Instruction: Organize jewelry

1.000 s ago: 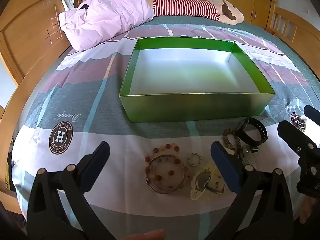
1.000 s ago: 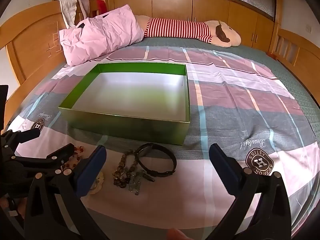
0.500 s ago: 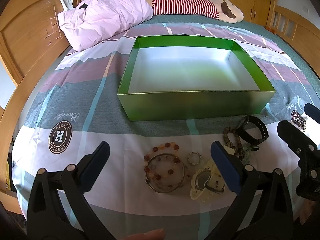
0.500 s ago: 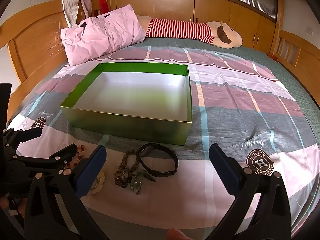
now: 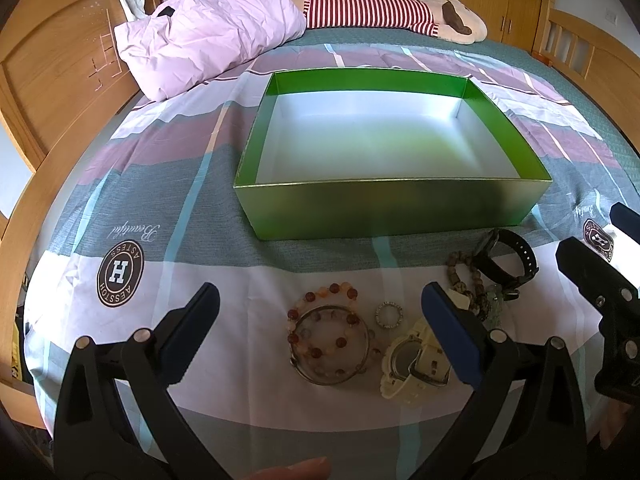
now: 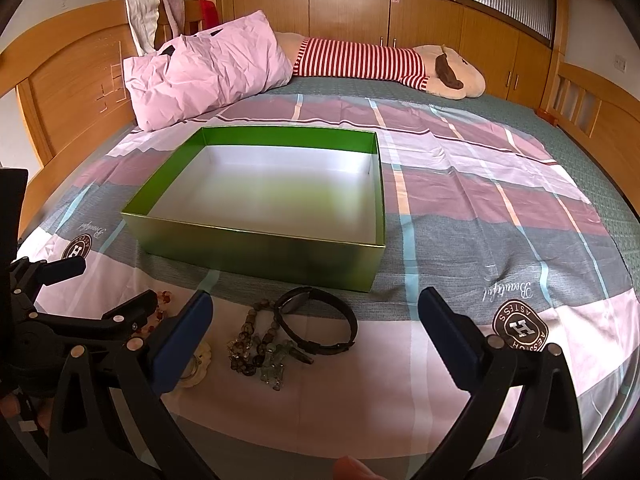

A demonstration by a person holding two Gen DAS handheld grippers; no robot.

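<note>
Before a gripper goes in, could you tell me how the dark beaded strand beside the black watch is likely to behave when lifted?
The dark beaded strand lies in loose curves on the bedsheet, so it will probably droop limply from one pinch point. Its rounded beads may slip. It touches the black watch, which could be dragged along.

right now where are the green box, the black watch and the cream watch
green box (image 5: pixel 384 210), left wrist view, front outer wall
black watch (image 6: pixel 346 314), right wrist view, far side of strap
cream watch (image 5: pixel 402 362), left wrist view, dial face

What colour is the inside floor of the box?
The box has a silvery white floor tinged by its green walls; the left wrist view shows it best.
</note>
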